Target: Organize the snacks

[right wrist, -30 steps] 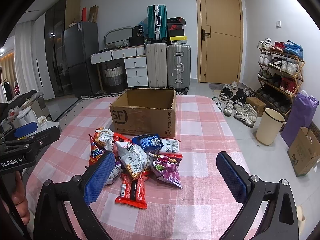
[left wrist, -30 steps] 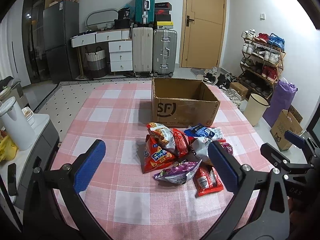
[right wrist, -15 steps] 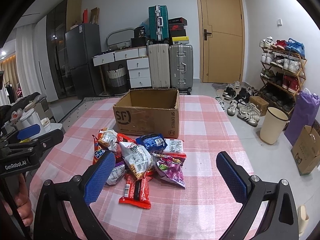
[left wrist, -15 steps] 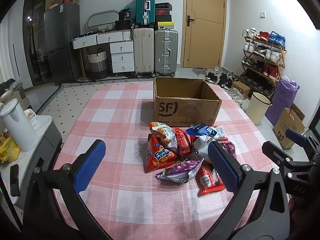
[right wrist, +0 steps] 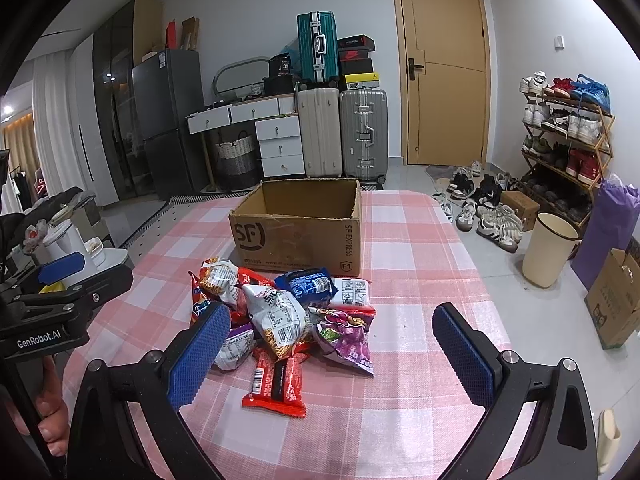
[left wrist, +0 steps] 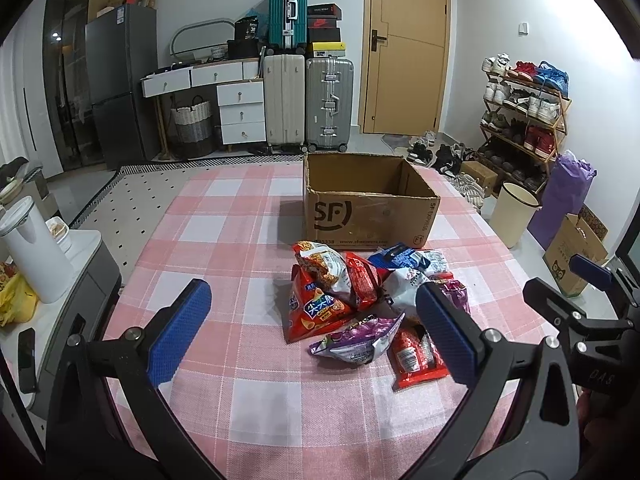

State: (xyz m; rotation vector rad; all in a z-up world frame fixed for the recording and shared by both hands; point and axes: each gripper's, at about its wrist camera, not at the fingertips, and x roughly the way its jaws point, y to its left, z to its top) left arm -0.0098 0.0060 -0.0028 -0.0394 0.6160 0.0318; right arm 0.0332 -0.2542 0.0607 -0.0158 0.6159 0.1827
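Note:
A heap of snack bags (left wrist: pixel 368 300) (right wrist: pixel 284 320) lies in the middle of the pink checked tablecloth (left wrist: pixel 224 240) (right wrist: pixel 416 248). Just behind the heap stands an open brown cardboard box (left wrist: pixel 368 208) (right wrist: pixel 298 232) marked SF, with nothing visible inside. My left gripper (left wrist: pixel 312 332) hovers open on the near side of the heap, its blue pads (left wrist: pixel 180 332) wide apart. My right gripper (right wrist: pixel 330 356) is also open, held over the near edge of the heap, and a red flat packet (right wrist: pixel 278 384) lies between its pads. Each gripper shows at the edge of the other's view.
A white kettle (left wrist: pixel 32 256) stands on a side cabinet left of the table. Right of the table on the floor are a cream bin (right wrist: pixel 550 248), a purple bag (right wrist: pixel 608 232), a small carton (right wrist: pixel 616 296) and a shoe rack (right wrist: pixel 568 140). Suitcases (right wrist: pixel 344 132) and drawers line the back wall.
Both grippers have pulled back and lifted slightly, so the box and the heap sit a little lower and farther in both views. The bags have not moved, and both jaws stay open.

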